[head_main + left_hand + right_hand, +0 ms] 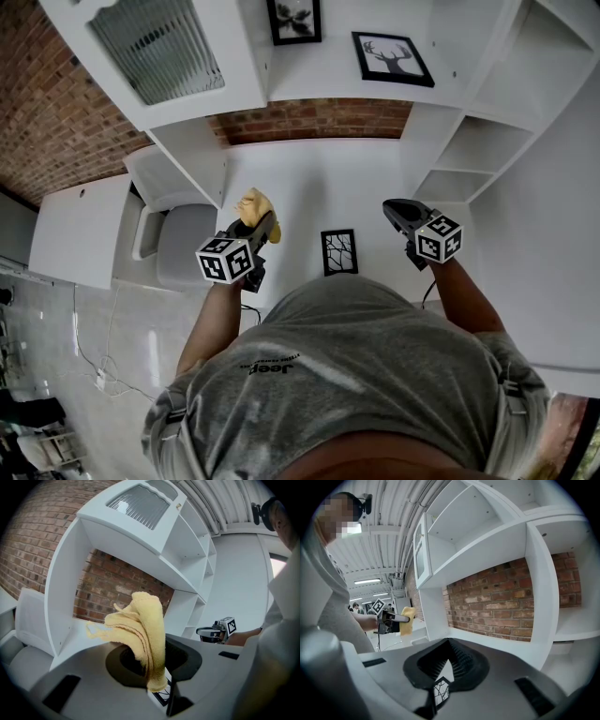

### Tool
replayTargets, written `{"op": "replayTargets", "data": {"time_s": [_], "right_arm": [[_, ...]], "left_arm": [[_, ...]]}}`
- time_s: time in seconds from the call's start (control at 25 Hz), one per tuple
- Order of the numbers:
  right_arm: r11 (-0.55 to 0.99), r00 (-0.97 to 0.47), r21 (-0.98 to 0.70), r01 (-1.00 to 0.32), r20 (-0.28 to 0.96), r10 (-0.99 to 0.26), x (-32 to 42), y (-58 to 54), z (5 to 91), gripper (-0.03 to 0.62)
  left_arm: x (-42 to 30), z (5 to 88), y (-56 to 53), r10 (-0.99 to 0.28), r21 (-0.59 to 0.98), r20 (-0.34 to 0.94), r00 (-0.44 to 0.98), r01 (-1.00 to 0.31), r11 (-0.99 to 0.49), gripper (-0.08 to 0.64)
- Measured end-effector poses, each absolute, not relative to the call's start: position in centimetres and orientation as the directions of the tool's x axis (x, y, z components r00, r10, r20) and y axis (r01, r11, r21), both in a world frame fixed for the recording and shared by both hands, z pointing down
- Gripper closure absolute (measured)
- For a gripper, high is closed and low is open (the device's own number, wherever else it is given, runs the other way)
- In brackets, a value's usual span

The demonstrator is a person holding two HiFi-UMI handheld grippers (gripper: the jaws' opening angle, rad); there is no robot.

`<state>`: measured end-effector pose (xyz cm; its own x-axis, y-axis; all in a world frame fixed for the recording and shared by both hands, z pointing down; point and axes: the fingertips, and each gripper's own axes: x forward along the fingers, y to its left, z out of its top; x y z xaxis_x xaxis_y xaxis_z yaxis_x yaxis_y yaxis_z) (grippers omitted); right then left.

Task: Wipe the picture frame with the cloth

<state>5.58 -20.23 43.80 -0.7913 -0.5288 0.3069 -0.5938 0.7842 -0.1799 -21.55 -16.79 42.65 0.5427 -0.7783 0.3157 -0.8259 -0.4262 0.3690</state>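
A small black picture frame (339, 251) with a branch drawing lies flat on the white desk (309, 178), just in front of the person's body. My left gripper (262, 226) hovers left of the frame, shut on a crumpled yellow cloth (254, 205). In the left gripper view the cloth (140, 625) bulges up out of the jaws, and a corner of the frame (161, 696) peeks out below. My right gripper (397, 213) hangs to the frame's right, shut and holding nothing. The right gripper view shows the frame (440, 691) through the slit at the base of the jaws.
Two other framed pictures, one (293, 21) and a deer print (392, 58), stand on the upper shelf. White open shelving (469, 155) rises at the right, and a cabinet with a ribbed glass door (155, 47) at the left. A grey chair (183, 244) sits beside the desk, with a brick wall (309, 119) behind.
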Motion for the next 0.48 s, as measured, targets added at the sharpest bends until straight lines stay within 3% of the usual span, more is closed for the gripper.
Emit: {"op": "replayTargets", "data": {"time_s": [0.48], "right_arm": [[0.793, -0.792, -0.168, -0.586, 0.326, -0.517, 5.26, -20.09, 43.92, 0.577]], "left_arm": [[-21.77, 42.66, -16.79, -0.777, 0.365, 0.319, 0.542, -0.827, -0.427, 0.474]]}}
